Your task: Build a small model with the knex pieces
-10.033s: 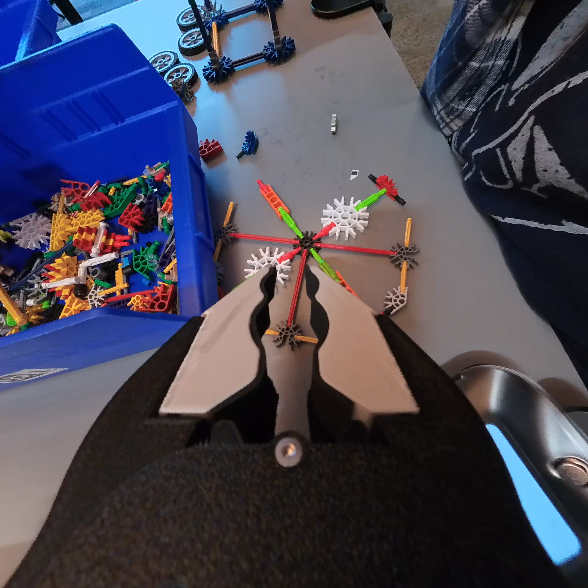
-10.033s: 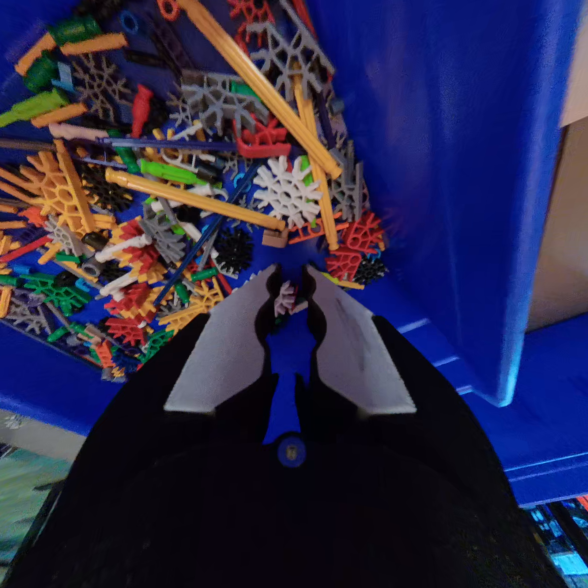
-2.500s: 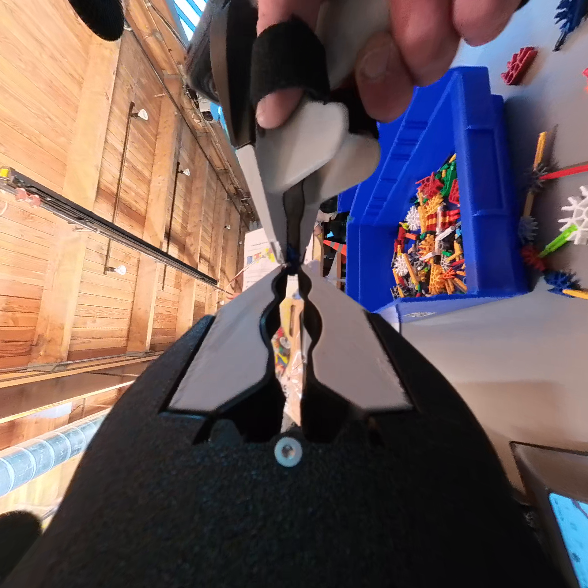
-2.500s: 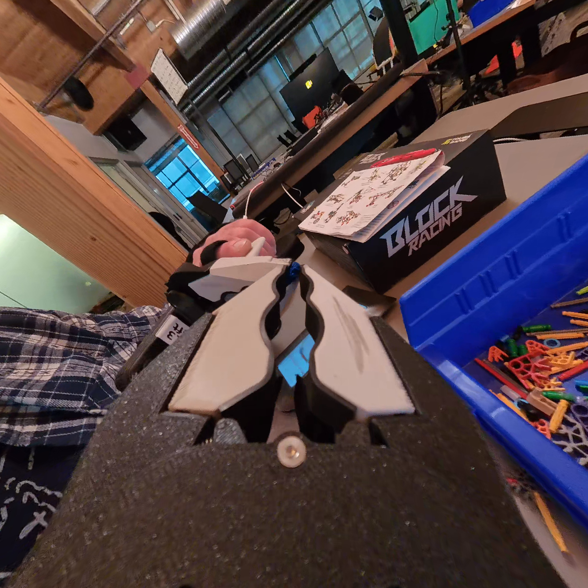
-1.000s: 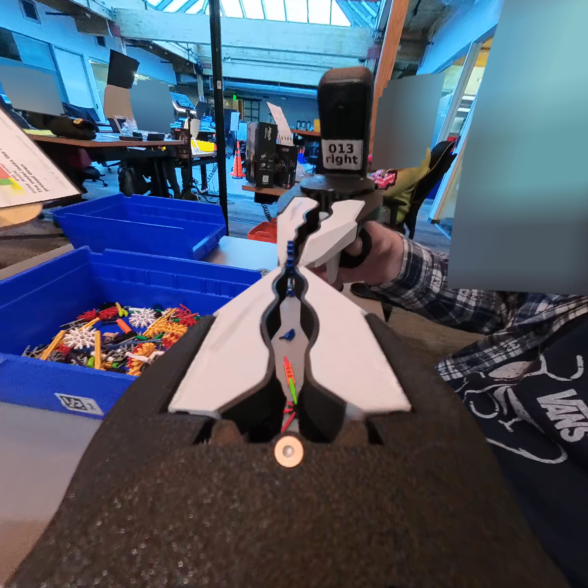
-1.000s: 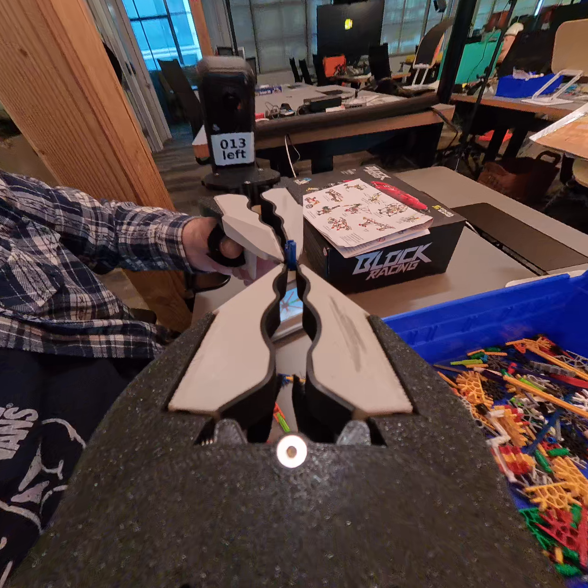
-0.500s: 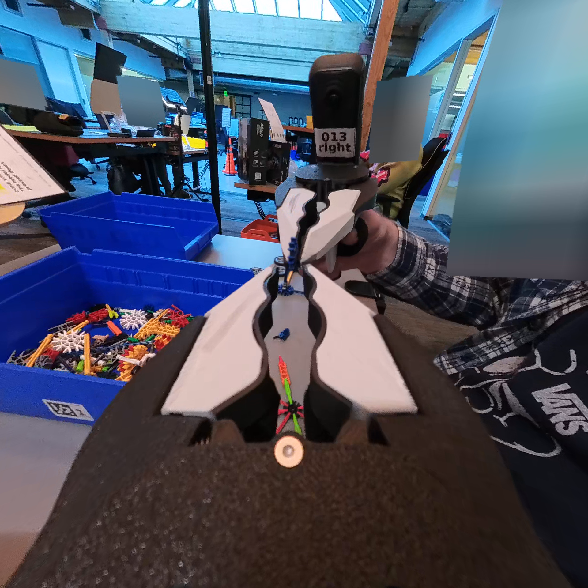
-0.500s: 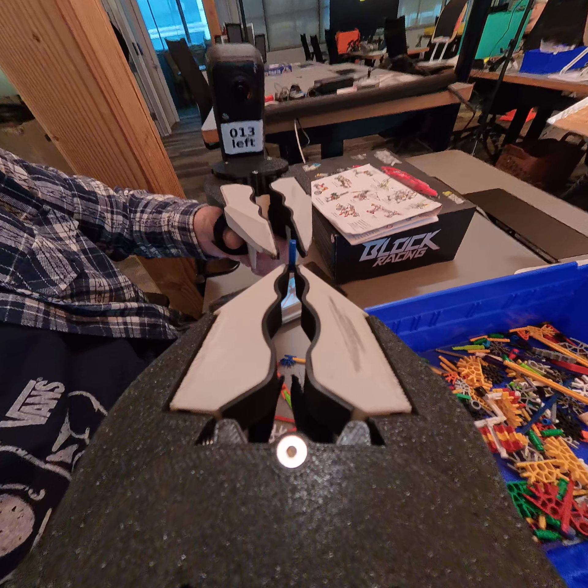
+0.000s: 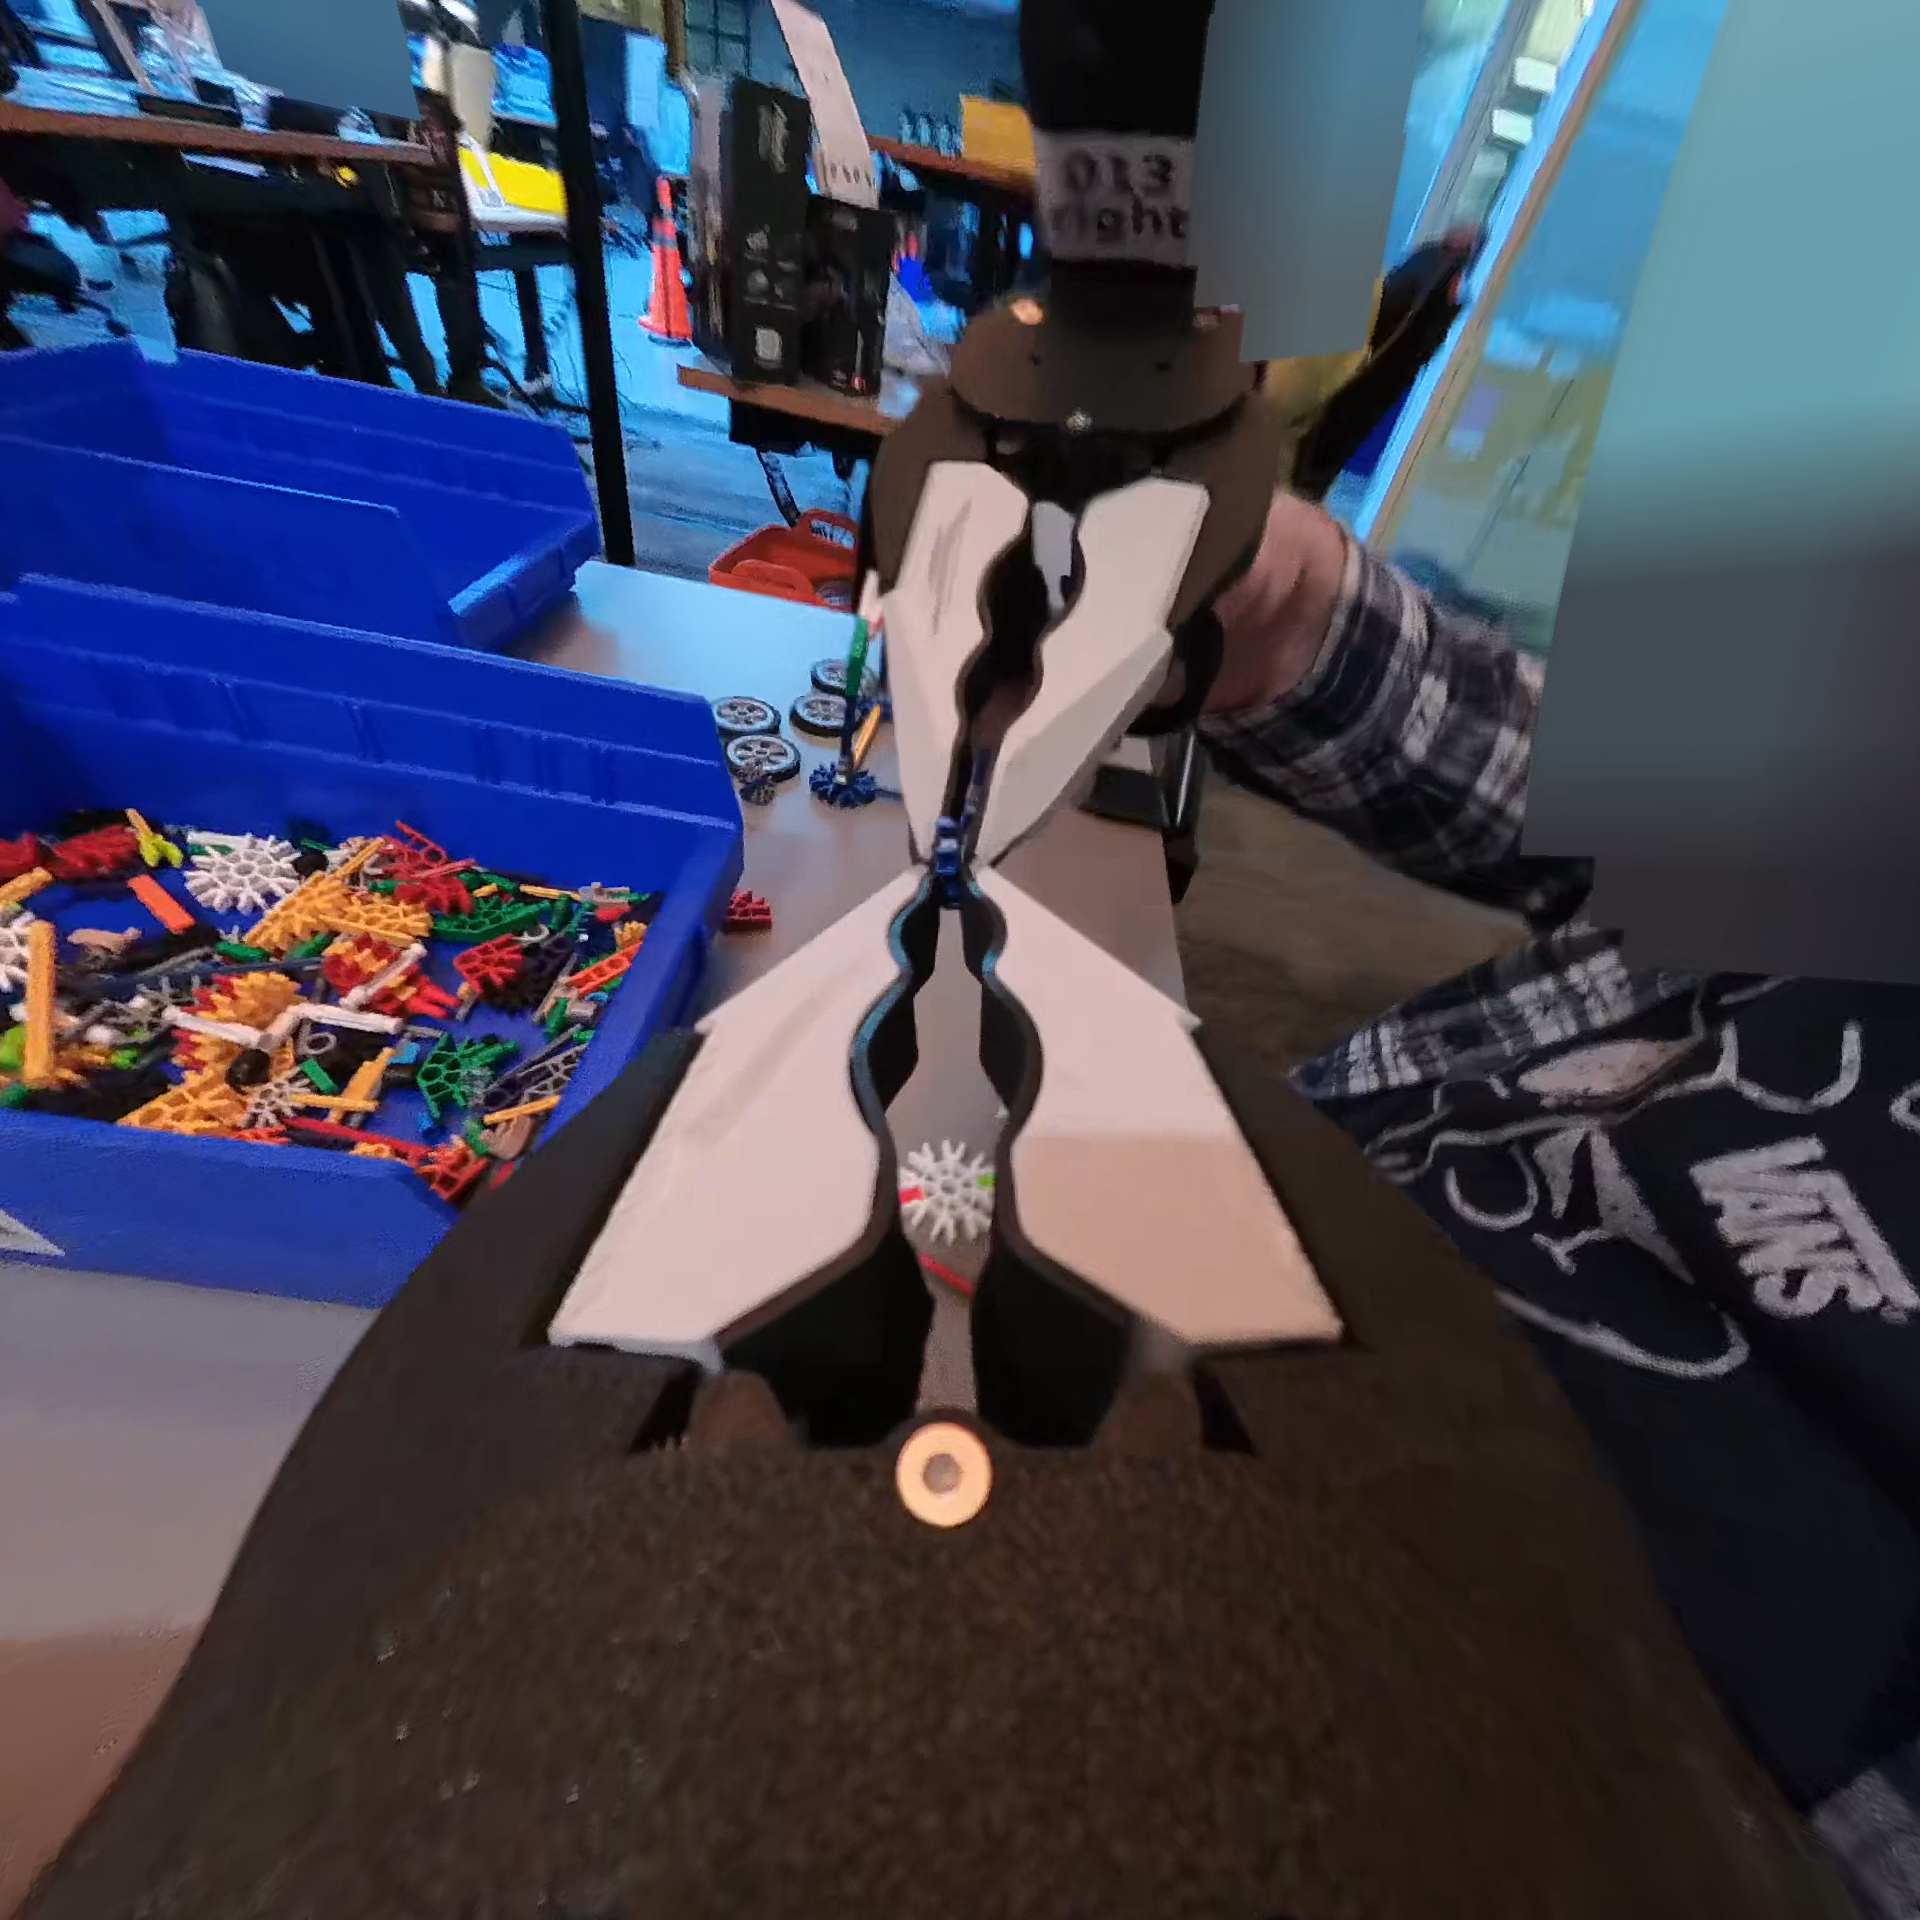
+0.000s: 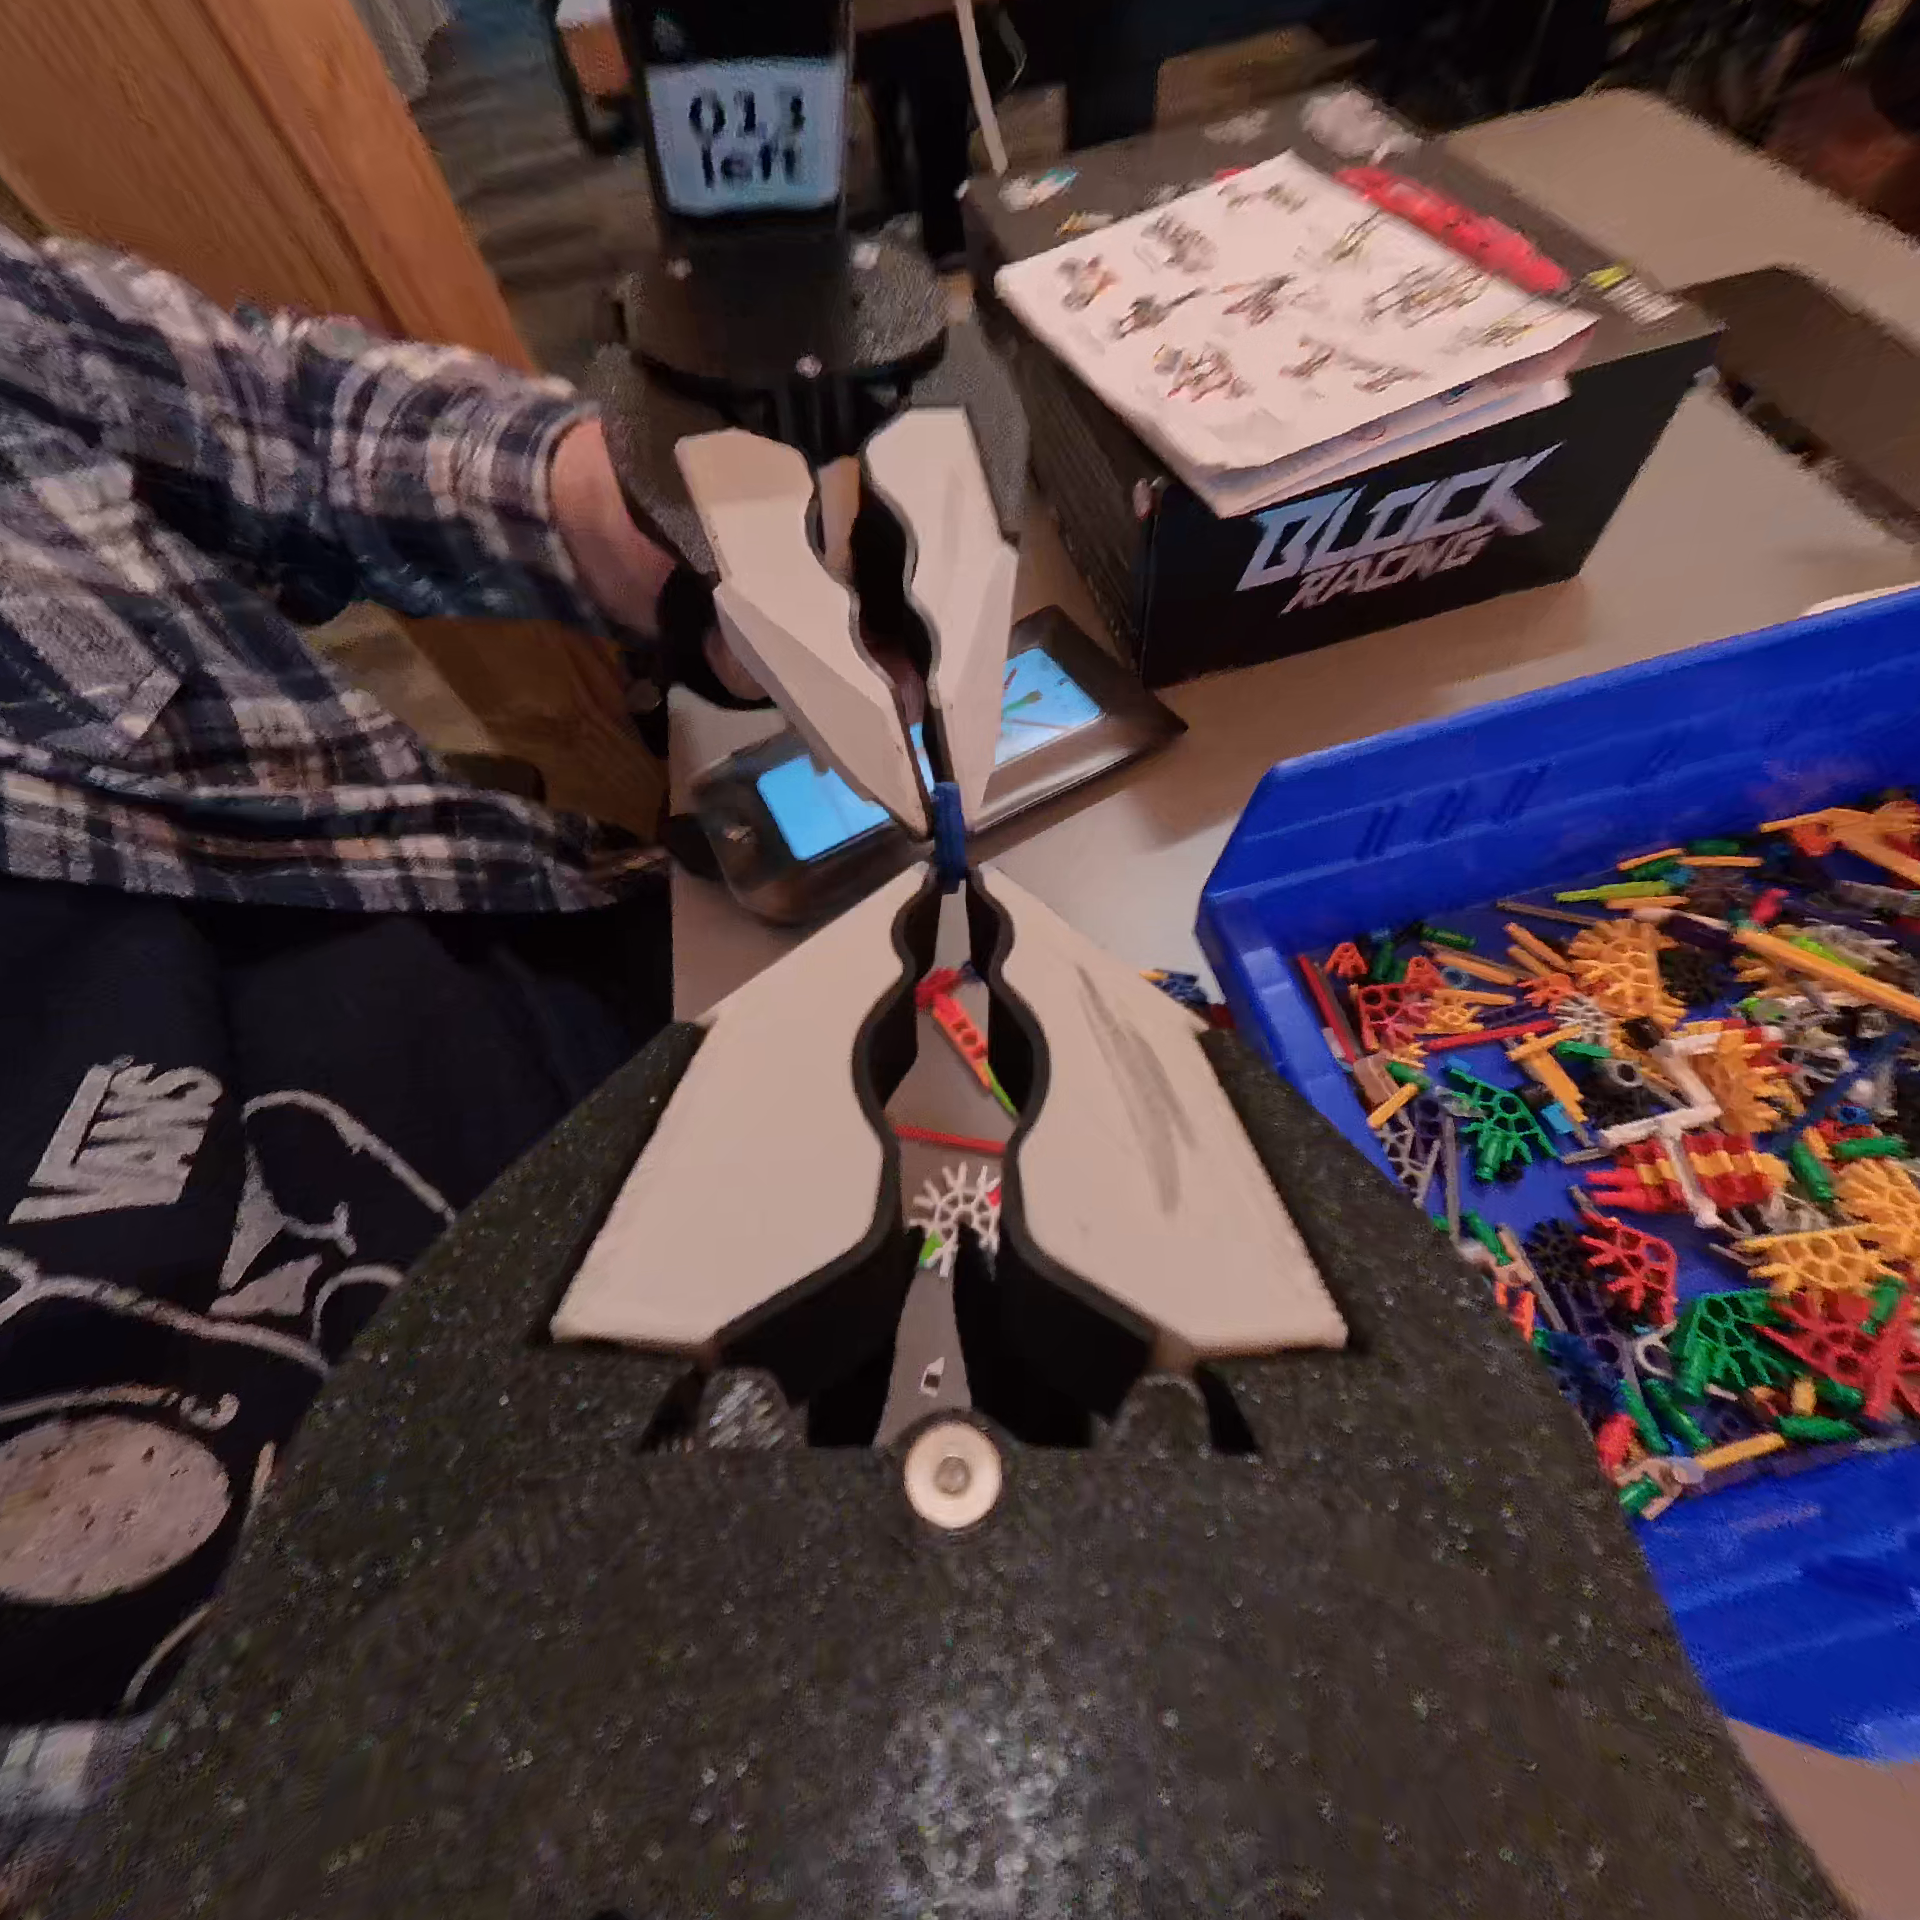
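My left gripper is shut on a small blue connector at its tips. My right gripper is shut on a short dark blue rod. The two grippers face each other tip to tip above the grey table. The rod meets the connector; whether it is seated in it is hidden. The right gripper shows in the left wrist view, and the left one in the right wrist view. Below them a white snowflake connector with red and green rods lies on the table.
A blue bin full of mixed coloured pieces stands beside the grippers, its rim also in the right wrist view. Small wheels lie farther off. A black box with a booklet and a lit screen device lie beyond. A person's plaid sleeve is close. My left and right fingertips are right by each other.
The two grippers have closed the gap and now meet tip to tip, rod against connector. Both views have tilted down toward the table.
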